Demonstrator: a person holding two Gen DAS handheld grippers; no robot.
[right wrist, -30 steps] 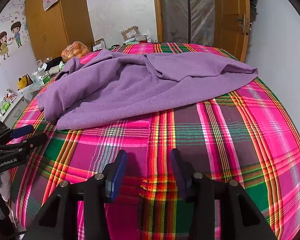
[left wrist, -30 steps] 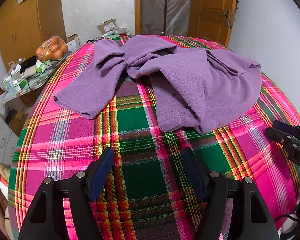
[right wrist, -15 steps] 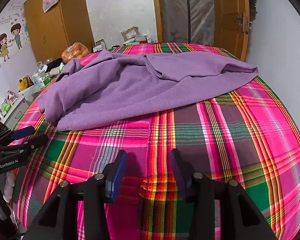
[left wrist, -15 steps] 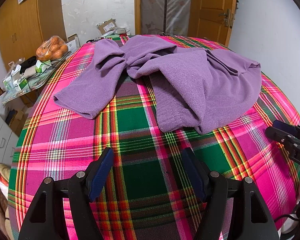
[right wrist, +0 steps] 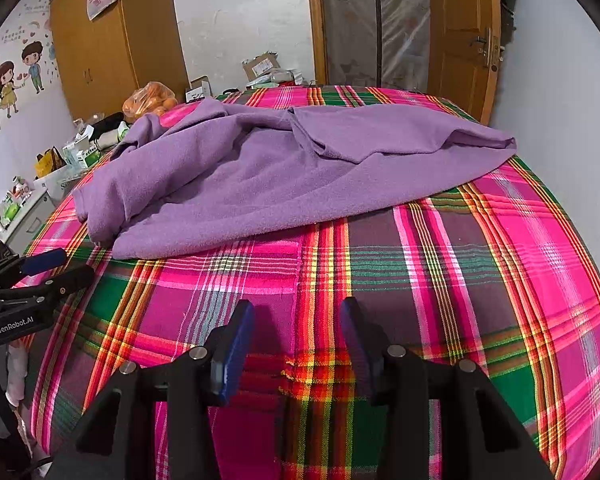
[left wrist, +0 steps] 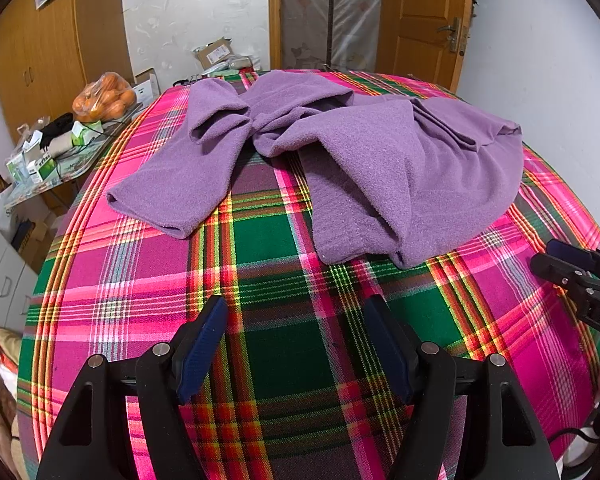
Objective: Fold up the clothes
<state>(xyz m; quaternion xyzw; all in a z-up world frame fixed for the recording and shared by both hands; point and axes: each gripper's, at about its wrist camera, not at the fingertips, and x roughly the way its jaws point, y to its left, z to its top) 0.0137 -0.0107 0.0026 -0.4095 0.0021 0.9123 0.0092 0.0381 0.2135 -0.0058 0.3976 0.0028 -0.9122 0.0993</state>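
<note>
On the plaid bed, no change over the last second: purple fleece garment lies rumpled, unfolded; left claw and right claw hover wide open, empty.

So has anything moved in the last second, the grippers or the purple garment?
Nothing visibly changed. The left gripper and right gripper are open over the plaid cover as before, short of the crumpled purple garment, which lies untouched.
</note>
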